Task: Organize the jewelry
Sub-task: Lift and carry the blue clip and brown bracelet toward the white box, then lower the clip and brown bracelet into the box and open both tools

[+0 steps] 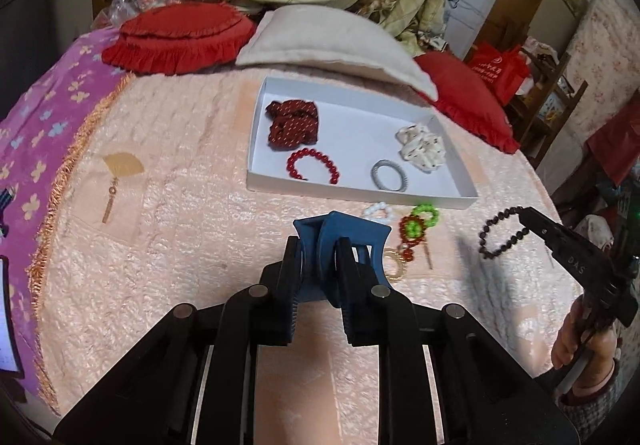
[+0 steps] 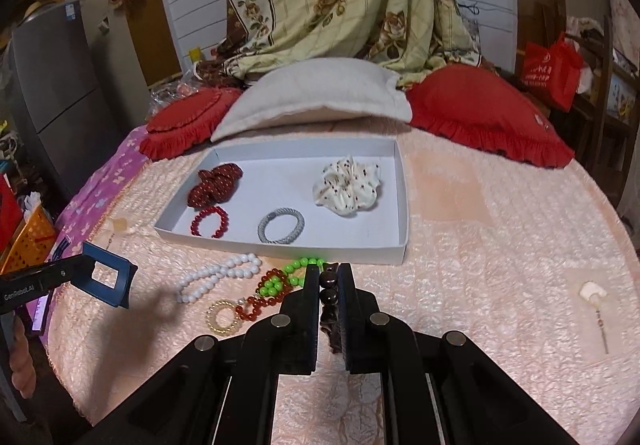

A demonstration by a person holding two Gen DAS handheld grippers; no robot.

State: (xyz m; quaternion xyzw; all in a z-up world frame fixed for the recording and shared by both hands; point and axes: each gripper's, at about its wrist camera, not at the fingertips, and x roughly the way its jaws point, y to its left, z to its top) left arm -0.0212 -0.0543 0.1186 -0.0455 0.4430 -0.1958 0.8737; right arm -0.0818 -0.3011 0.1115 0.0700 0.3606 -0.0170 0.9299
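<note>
2 grippers are loaded, we find: the left gripper [image 1: 318, 265] clamps a blue claw hair clip [image 1: 340, 241], the right gripper [image 2: 329, 285] pinches a dark bead bracelet [image 2: 329, 287], both raised above the bedspread [image 1: 160, 245] near the white tray [image 2: 400, 245], presumably for placing inside.

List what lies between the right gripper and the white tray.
In the right wrist view, green beads and bare bedspread separate the right gripper, shut on dark beads, from the white tray.
</note>
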